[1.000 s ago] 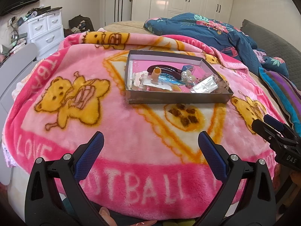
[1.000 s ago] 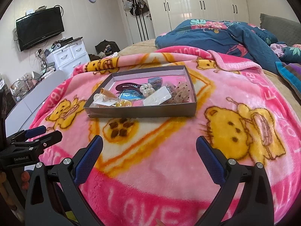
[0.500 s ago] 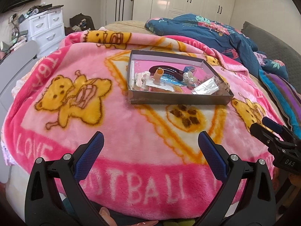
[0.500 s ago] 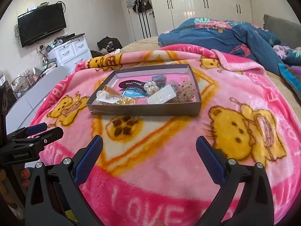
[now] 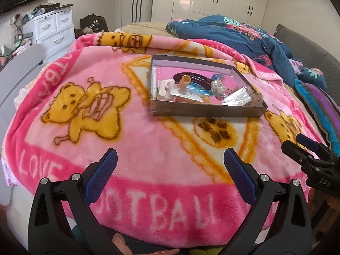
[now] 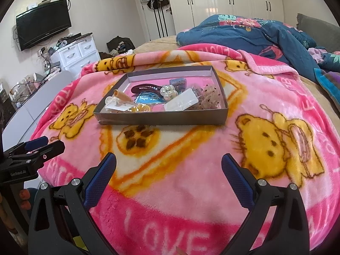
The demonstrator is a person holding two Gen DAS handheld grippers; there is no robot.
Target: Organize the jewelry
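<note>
Currently both claws spread wide, holding nothing: left gripper (image 5: 170,159), right gripper (image 6: 169,163). Jewelry tray (image 6: 161,119) sits on the pink blanket (image 5: 131,131), well ahead of both. Contents jumbled; dark hair clip (image 5: 191,75) lies across the tray, small pieces unreadable.

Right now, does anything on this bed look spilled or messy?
Nothing has spilled. The shallow box sits flat on the pink blanket, but its hair clips and trinkets are crowded in an unsorted heap toward its near edge.
</note>
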